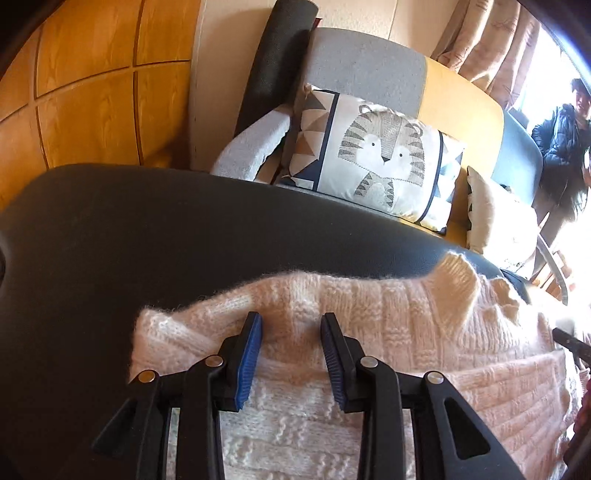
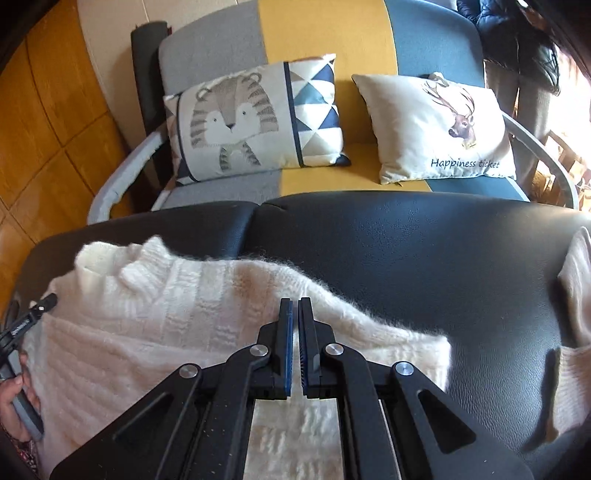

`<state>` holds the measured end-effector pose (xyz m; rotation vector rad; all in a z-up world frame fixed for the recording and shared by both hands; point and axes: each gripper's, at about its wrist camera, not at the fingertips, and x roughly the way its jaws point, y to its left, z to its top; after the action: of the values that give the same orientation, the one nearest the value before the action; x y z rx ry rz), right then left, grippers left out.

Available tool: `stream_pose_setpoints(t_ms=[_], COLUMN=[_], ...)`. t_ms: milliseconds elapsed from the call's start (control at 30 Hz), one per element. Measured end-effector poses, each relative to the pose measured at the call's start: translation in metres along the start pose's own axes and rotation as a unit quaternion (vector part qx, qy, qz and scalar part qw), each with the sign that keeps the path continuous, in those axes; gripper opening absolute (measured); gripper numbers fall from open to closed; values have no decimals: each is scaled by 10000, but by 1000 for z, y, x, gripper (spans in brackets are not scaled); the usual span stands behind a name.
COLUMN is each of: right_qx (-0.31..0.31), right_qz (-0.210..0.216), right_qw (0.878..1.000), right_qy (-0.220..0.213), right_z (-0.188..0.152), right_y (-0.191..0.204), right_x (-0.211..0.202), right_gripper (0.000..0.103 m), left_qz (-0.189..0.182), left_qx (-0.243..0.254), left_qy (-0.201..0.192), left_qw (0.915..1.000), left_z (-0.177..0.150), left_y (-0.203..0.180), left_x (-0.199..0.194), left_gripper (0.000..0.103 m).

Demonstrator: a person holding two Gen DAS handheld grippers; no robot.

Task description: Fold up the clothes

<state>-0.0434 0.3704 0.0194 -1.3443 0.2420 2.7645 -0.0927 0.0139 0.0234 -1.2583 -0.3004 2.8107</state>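
Note:
A fuzzy cream knit sweater (image 1: 369,325) lies on a black leather surface (image 1: 166,240), collar toward the far edge. My left gripper (image 1: 291,321) is open, its blue-padded fingers (image 1: 249,354) resting over the folded shoulder at the sweater's left side. In the right wrist view the same sweater (image 2: 166,314) spreads to the left, and my right gripper (image 2: 295,306) is shut above its right edge, with nothing visibly between the pads. One sleeve (image 2: 572,295) lies loose at the far right. The left gripper's tip (image 2: 40,306) shows at the left edge.
Beyond the black leather surface (image 2: 406,251) stands a grey, yellow and blue sofa (image 2: 314,33) with a tiger cushion (image 2: 255,114) and a deer cushion (image 2: 436,125). A person in a dark jacket (image 1: 561,140) stands at the right. Wooden floor (image 1: 88,92) lies left.

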Motion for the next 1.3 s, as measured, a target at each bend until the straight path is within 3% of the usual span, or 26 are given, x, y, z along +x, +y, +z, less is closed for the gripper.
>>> stream_pose_setpoints(t_ms=[167, 233, 333, 467, 667, 867, 1000, 1133, 1200, 1300], right_qx=[-20, 97, 891, 1270, 834, 557, 547, 831, 682, 536], right_qz=[-474, -205, 235, 169, 421, 573, 220, -127, -286, -129], right_qw=[9989, 9997, 9949, 9876, 9932, 9963, 9983, 9964, 9972, 9984], right_qy=[-31, -70, -417, -905, -698, -323, -5, -89, -92, -159], right_z=[-1, 0, -2, -23, -41, -22, -15, -14, -13, -14], right_y=[-4, -12, -44, -71, -64, -43, -43, -53, -48, -44], right_x=[14, 11, -20, -70, -76, -37, -10, -3, -3, -18], right_gripper=[0, 0, 4, 4, 4, 4, 1, 0, 0, 3], left_qz=[95, 116, 25, -142, -488, -287, -265, -237, -176, -235], left_qx=[56, 78, 7, -102, -538, 540, 520, 475, 528, 479], left_qy=[-79, -80, -91, -82, -323, -346, -144, -152, -172, -165], left_qw=[9999, 9999, 10000, 9998, 9968, 9975, 9982, 9985, 9983, 9984], left_z=[-5, -6, -7, -5, -11, -37, -42, -45, -47, -47], left_y=[-3, -5, -4, -1, -5, -41, -39, -38, -41, -39], left_x=[0, 0, 2, 2, -33, -45, -35, -32, -32, -31], left_gripper=[33, 33, 33, 34, 34, 34, 34, 37, 37, 37])
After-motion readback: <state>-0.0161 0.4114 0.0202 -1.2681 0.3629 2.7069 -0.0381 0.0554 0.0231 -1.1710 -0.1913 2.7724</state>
